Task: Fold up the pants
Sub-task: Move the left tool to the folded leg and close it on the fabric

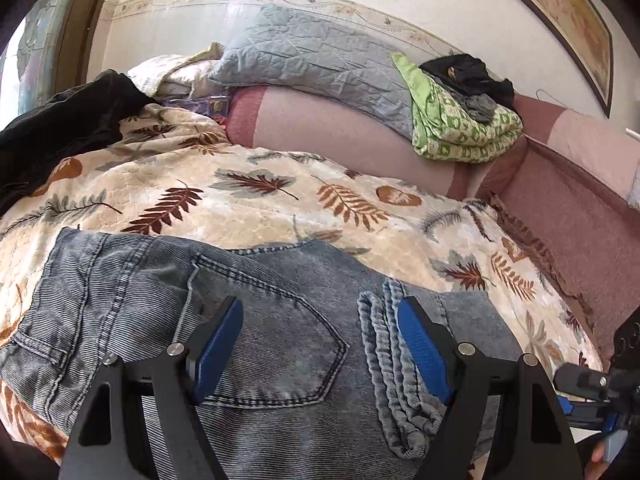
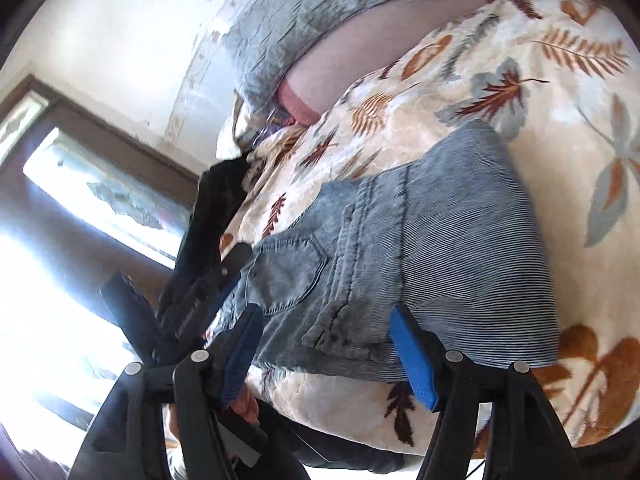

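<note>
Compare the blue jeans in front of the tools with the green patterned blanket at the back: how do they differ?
The jeans are faded blue denim; the green blanket is a green-and-cream print. The jeans lie low on the leaf-print bedspread; the blanket is a thicker stack by the gray pillow, with dark clothes on top. Both are folded.

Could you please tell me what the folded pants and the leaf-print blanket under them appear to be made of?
The pants look like washed, faded blue-grey denim: fine ribbed weave lines, contrast double stitching around the back pocket, and thick hemmed cuffs. The blanket looks like plush fleece, probably synthetic: a soft, slightly shiny, embossed cream pile printed with brown and grey leaves. The exact fibre cannot be told.
</note>
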The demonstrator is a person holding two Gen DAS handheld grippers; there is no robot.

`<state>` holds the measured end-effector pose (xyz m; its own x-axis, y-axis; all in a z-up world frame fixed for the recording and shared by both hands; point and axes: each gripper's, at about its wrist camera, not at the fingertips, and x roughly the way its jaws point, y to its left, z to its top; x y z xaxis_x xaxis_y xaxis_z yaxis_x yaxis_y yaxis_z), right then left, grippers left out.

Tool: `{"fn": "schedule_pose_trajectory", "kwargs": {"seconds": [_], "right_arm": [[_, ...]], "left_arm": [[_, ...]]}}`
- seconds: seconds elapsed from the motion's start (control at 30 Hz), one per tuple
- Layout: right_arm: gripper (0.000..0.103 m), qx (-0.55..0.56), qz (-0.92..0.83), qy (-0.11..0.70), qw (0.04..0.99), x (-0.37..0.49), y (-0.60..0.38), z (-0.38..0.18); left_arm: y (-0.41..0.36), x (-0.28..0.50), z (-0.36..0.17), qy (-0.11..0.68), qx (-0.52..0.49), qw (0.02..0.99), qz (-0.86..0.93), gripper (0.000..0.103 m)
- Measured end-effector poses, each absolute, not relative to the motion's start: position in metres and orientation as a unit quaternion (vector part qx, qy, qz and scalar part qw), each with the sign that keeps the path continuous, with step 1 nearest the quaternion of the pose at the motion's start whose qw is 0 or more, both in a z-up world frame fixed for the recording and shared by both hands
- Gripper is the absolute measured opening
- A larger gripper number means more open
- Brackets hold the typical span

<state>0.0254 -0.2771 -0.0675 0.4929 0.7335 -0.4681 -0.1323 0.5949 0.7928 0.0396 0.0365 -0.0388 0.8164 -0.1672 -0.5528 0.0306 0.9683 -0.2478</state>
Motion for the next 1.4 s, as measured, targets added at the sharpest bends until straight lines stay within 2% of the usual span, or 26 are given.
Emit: {"fn": "schedule_pose_trajectory", "kwargs": {"seconds": [0.1,0.23,0.43,0.63,0.73,0.77,0.83,0.9,1.4], "right_arm": [[0.07,0.41,0.251,0.471,0.74,0.035,-0.294,-0.106],[0.07,0.437,0.276,0.424,0.744,0.024,-0.308,-0.101],[0.07,0.464,0.295,0.397,0.735,0.021,-0.317,-0.107],[0.07,0.497,0.301,0.375,0.722,0.014,-0.337,-0.111],[0.07,0.51,0.301,0.373,0.714,0.015,-0.342,-0.115],[0.07,0.512,0.302,0.372,0.713,0.016,-0.343,-0.115],[0.07,0.515,0.305,0.372,0.71,0.015,-0.343,-0.115],[0.07,0.516,0.308,0.371,0.708,0.015,-0.344,-0.115],[0.07,0.526,0.306,0.374,0.7,0.016,-0.342,-0.12]], "left_arm": [[0.015,0.044,-0.045,0.358,-0.106,0.921,-0.112,0.08],[0.005,0.034,-0.045,0.401,-0.155,0.89,-0.151,0.08],[0.009,0.037,-0.056,0.474,-0.257,0.826,-0.164,0.08],[-0.002,0.038,-0.018,0.457,-0.297,0.815,-0.197,0.08],[-0.014,0.039,-0.021,0.47,-0.295,0.809,-0.196,0.079],[-0.017,0.041,-0.026,0.478,-0.29,0.807,-0.188,0.077],[-0.02,0.043,-0.038,0.494,-0.288,0.803,-0.167,0.066],[-0.019,0.044,-0.049,0.505,-0.29,0.8,-0.148,0.063],[-0.017,0.039,-0.06,0.519,-0.289,0.796,-0.114,0.063]]}}
